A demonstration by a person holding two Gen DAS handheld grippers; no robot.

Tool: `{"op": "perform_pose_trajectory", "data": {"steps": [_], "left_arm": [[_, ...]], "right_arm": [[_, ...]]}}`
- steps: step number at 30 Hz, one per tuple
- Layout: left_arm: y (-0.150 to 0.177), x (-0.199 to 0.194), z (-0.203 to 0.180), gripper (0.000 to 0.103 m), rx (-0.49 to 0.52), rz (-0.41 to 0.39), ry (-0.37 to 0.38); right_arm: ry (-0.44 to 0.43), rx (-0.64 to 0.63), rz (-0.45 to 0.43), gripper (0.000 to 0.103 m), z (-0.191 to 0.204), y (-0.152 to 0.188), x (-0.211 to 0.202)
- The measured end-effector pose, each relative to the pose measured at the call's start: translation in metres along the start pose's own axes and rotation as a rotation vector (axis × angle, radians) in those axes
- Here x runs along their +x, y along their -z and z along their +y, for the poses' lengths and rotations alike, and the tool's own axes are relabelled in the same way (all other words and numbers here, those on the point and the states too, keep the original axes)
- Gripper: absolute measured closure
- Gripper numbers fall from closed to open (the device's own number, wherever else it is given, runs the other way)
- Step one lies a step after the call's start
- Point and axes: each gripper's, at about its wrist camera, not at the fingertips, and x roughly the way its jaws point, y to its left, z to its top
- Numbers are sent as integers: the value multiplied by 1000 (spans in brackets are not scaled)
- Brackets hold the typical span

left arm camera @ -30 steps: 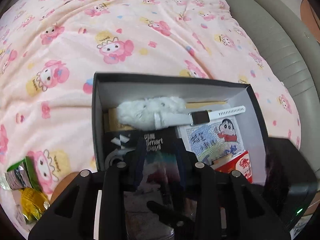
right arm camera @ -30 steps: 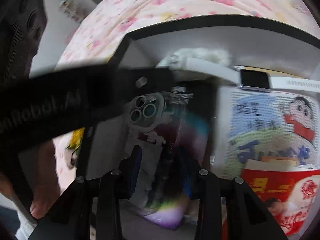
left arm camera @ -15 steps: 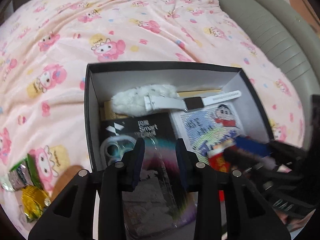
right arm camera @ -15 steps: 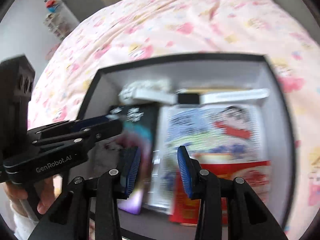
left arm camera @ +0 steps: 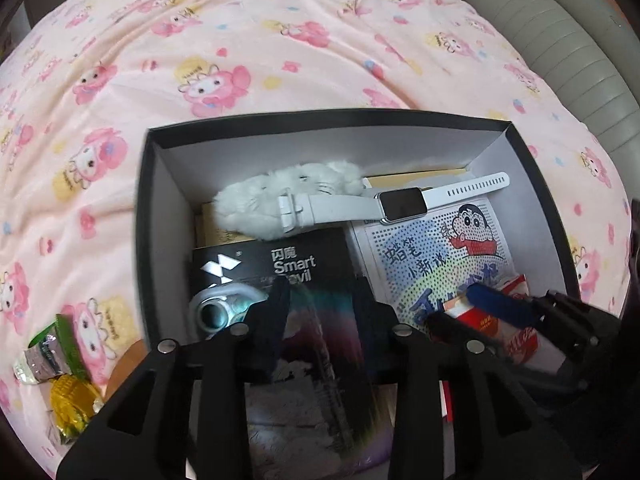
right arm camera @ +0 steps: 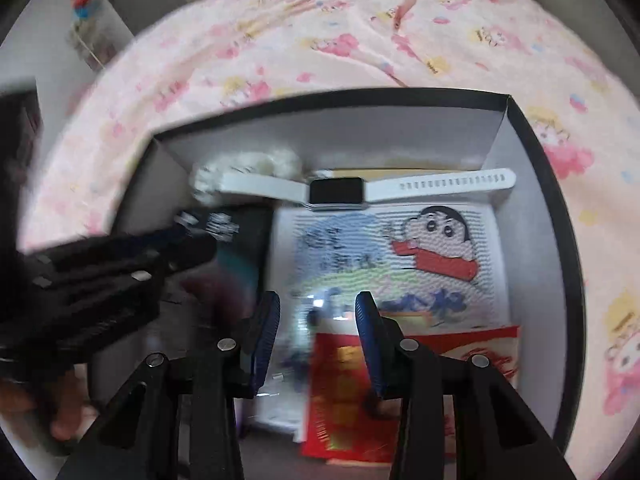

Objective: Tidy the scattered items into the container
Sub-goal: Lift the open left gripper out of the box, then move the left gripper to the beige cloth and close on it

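A black box with white inner walls sits on the pink bed. Inside lie a white fluffy toy, a white smartwatch, a black "Smart Devil" package, a cartoon picture card and a red packet. My left gripper is shut on an iridescent phone case over the box's near left part. My right gripper is open and empty above the box; it shows at the right of the left wrist view.
Green and gold snack wrappers lie on the pink cartoon bedspread left of the box. A grey padded headboard curves along the right. A cupboard and a wall stand beyond the bed in the right wrist view.
My right gripper has let go of the phone case, opened and pulled back up and to the right. My left gripper still holds the case and has lifted slightly.
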Motion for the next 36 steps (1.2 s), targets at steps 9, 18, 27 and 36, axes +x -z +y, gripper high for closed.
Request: {"op": "perform_pose_trajectory", "data": {"steps": [9,18,27,36], "left_arm": [[21,-2,0,70,8,50,99],[37,-38,-11,69,52,-80,70],[90,-110,-7,69,46,-170,90],[165,-183,96,57,-113,-211,52]], "right_arm": [[29,-15,-22,67,1,1,-6],[55,-16,-71,64,1,1,-17],[70,-86,-270,64,37,42,-87],[-215,-251,-230,64,145,74,-98]]}}
